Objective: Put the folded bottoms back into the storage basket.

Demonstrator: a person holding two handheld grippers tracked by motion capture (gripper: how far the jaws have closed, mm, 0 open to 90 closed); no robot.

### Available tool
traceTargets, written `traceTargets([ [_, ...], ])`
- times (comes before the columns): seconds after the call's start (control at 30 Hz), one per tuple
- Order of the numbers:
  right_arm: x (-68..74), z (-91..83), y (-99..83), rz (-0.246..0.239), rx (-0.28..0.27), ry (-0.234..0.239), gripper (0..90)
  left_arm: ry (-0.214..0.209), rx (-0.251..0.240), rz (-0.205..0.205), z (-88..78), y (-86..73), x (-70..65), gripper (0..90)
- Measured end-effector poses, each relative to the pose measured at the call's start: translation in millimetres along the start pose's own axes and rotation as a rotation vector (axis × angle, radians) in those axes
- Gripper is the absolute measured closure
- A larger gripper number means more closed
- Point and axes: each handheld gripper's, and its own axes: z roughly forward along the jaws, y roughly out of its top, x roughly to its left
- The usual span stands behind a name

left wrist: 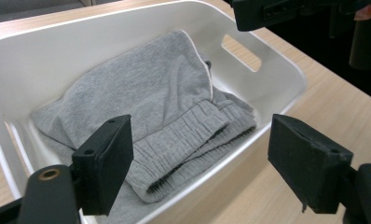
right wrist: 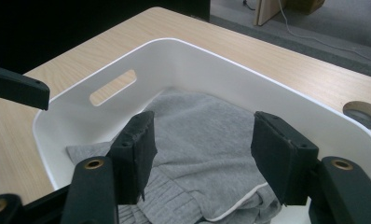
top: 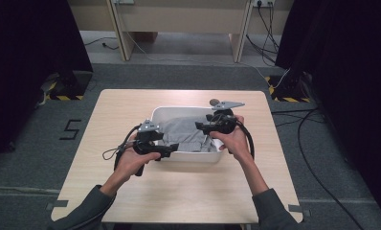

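I count 1 white tub (top: pixel 156 113) on 1 wooden table (top: pixel 131 103), 1 folded grey garment (top: pixel 184 132) inside it, 2 handle slots in the tub walls, 2 grippers in frame: left gripper (top: pixel 172 149), right gripper (top: pixel 201 126), 2 hands

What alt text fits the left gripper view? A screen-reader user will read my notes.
Folded grey sweatpants lie in a white plastic bin on a wooden table. The left gripper hangs open above the bin's near rim, gripping nothing.

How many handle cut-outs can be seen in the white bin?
1: a handle slot in the end wall of the white bin, at the person's left; the opposite end wall may hide another.
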Motion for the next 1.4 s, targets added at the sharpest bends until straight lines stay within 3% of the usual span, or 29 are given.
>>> traceTargets([
  [0.27, 7.7, -15.3, -9.9, 0.001, -0.035, 0.007, 39.0, -0.018, -0.019, 0.002, -17.3, -9.2, -3.6, 21.6],
  [0.83, 23.7, -36.5, -35.3, -0.022, -0.07, 0.001, 36.9, -0.049, -0.037, 0.016, -31.7, -29.5, -14.4, 21.6],
  [0.97, 26.0, -40.2, -41.3, -0.033, -0.07, -0.008, 36.4, -0.031, -0.044, 0.039, -34.9, -35.2, -18.3, 21.6],
  [1.4, 37.6, -49.4, -63.7, -0.044, -0.111, -0.014, 35.6, -0.036, -0.064, 0.034, -42.2, -55.0, -21.9, 21.4],
])
